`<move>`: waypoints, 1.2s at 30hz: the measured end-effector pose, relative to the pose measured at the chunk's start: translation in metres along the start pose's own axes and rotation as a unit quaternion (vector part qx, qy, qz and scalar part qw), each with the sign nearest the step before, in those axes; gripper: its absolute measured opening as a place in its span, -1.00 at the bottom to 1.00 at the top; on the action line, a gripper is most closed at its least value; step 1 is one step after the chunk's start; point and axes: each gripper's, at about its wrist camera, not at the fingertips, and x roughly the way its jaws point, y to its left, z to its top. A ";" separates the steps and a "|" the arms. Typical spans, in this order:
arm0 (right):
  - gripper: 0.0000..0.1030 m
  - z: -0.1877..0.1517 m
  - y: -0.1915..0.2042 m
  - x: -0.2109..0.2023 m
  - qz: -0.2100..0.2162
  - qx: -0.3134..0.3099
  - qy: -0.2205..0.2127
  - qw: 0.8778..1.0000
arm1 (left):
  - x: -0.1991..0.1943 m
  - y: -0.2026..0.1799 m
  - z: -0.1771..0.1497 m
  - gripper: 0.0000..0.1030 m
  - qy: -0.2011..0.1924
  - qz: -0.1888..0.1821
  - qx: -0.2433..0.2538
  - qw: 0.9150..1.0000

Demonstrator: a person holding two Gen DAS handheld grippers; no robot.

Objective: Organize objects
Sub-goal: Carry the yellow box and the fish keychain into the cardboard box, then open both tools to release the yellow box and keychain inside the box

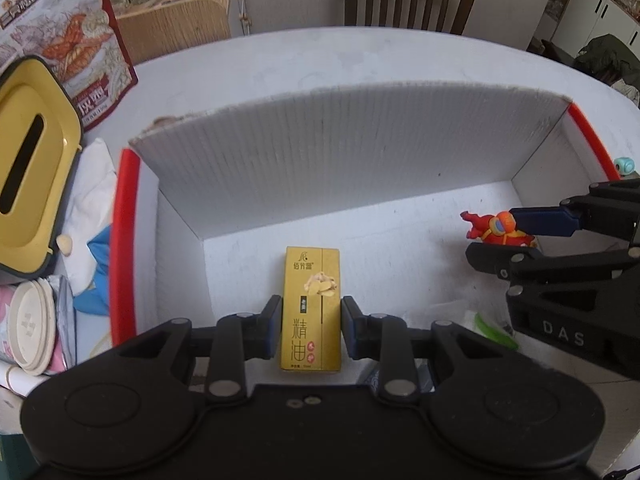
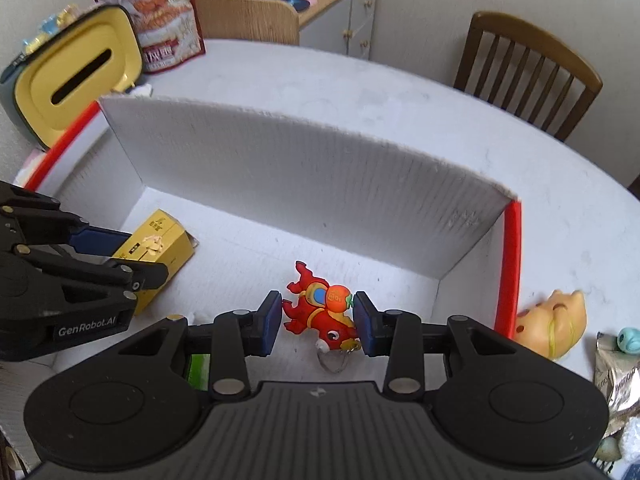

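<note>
Soft, even daylight, faint shadows, strong fisheye bending toward the edges, slight softness in the far background.

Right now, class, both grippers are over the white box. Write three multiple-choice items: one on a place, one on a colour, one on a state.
1. Where is the gold carton?
A. On the chair
B. Inside the white box
C. On the yellow tissue holder

2. What colour is the box's rim trim?
A. Red
B. Green
C. Black

3. What is the right gripper doing?
A. Gripping the red toy keychain
B. Hanging empty
C. Gripping a spoon

Answers: 1 B, the left gripper holds it within the walls; 2 A, red strips edge both sides; 3 A, both pads press the toy.
</note>
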 end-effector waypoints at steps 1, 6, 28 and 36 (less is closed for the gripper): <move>-0.26 0.000 0.000 0.002 0.003 0.000 0.007 1.000 | 0.002 0.000 0.000 -0.44 0.005 -0.001 0.001 1.000; -0.25 0.002 0.004 0.008 -0.003 -0.007 0.025 1.000 | 0.003 0.002 0.003 -0.44 0.013 -0.005 -0.001 1.000; 0.06 -0.005 -0.008 -0.048 0.035 0.011 -0.032 0.999 | -0.034 -0.006 -0.007 -0.14 -0.022 -0.033 -0.014 0.999; 0.08 -0.016 -0.018 -0.093 0.041 0.035 -0.069 0.996 | -0.071 -0.019 -0.013 0.15 -0.065 -0.037 -0.002 0.997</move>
